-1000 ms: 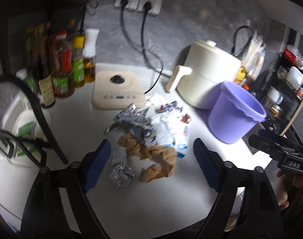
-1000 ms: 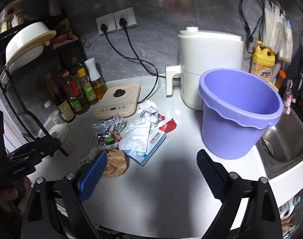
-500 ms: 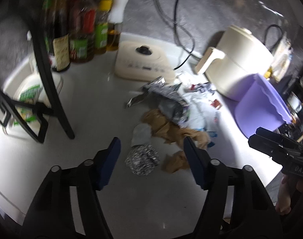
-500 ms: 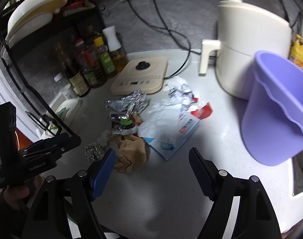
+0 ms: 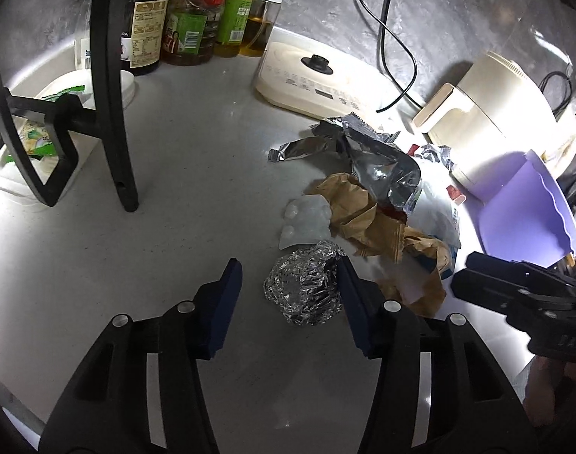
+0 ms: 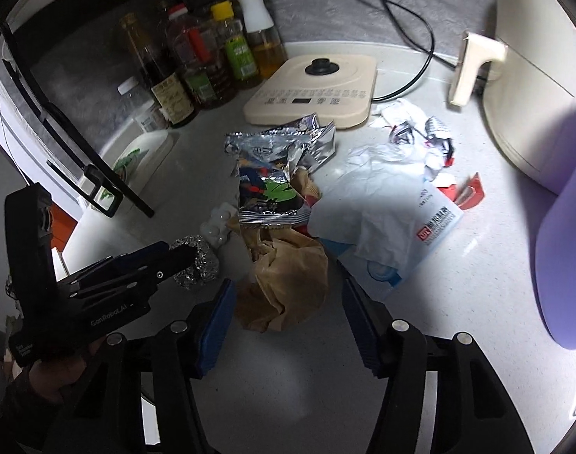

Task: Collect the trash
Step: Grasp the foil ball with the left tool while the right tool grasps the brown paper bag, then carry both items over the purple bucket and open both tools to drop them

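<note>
Trash lies in a pile on the grey counter. A crumpled foil ball sits between the jaws of my left gripper. The jaws are closing: the right pad is at the ball's edge and the left pad stands clear of it. A crumpled brown paper bag lies between the closing jaws of my right gripper, and neither pad presses on it. Behind are a silver snack wrapper, a clear blister pack and a white bag. The purple bucket stands at the right.
A cream induction cooker and a cream appliance with a handle stand behind the pile, their black cables running up the wall. Sauce bottles line the back left. A black rack leg stands on the counter at the left.
Both grippers have come down toward the counter and their jaws have narrowed. The foil ball now lies between the left jaws and the brown paper between the right jaws.
</note>
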{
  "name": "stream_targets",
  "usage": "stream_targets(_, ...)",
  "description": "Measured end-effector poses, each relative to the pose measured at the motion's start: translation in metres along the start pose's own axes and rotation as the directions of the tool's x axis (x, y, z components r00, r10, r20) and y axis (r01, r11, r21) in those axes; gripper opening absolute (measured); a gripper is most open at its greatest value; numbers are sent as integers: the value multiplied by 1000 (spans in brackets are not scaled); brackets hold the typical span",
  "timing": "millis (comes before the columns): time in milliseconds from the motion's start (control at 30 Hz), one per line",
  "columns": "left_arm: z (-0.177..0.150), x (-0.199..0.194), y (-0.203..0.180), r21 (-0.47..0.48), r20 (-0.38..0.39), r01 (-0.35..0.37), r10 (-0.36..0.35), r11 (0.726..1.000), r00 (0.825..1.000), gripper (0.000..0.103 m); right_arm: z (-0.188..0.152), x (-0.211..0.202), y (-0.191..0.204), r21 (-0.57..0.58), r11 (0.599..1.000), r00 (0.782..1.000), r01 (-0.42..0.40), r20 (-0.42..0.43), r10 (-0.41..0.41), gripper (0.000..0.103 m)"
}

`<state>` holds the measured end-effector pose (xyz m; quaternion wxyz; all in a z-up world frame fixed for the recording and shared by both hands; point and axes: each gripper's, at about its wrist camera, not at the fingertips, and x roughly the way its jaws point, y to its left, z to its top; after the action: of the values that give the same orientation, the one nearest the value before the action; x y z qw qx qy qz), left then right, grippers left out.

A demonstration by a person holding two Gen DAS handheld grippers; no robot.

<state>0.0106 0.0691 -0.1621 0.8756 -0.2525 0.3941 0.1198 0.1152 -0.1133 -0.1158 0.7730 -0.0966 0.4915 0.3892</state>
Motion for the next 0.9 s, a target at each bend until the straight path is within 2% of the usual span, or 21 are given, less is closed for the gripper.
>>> stream_targets(100,1,2,-3,0,4,10,-10,1000,1000,52,3,7,2,-17,1000,1000,-1,-10,1,57)
stream_targets(200,2,7,-3,-10,-5,56,-56,998,998,52,6,18,5,-17,1000,1000,-1,-23,1,57)
stream_targets(233,2,8,-3,-8,-12,75,-75,997,997,50,7,22,5,-15,1000,1000,0,-28,0,54)
stream_targets(267,2,10,-4,-7,-18,92,-92,996,996,48,7,25,6,-18,1000,999,0,-33,-1,41)
stream_targets(333,2,13,-5,-6,-29,129,-129,992,991,42,6,33,8,-39,999,999,5,-52,-7,38)
stream_targets(433,3,12,-9,5,-36,134,-134,991,990,41,4,33,8,-33,999,999,-3,-39,2,32)
stream_targets(533,6,4,-15,33,-22,156,-156,987,988,40,2,24,10,-41,999,1000,10,-9,-11,27)
stream_targets(700,10,-12,-21,74,15,167,-169,983,985,40,0,1,12,-32,999,998,29,57,-27,27)
stream_targets(900,19,-32,-29,132,73,179,-190,975,979,40,-2,-29,15,-17,998,985,62,160,-59,27)
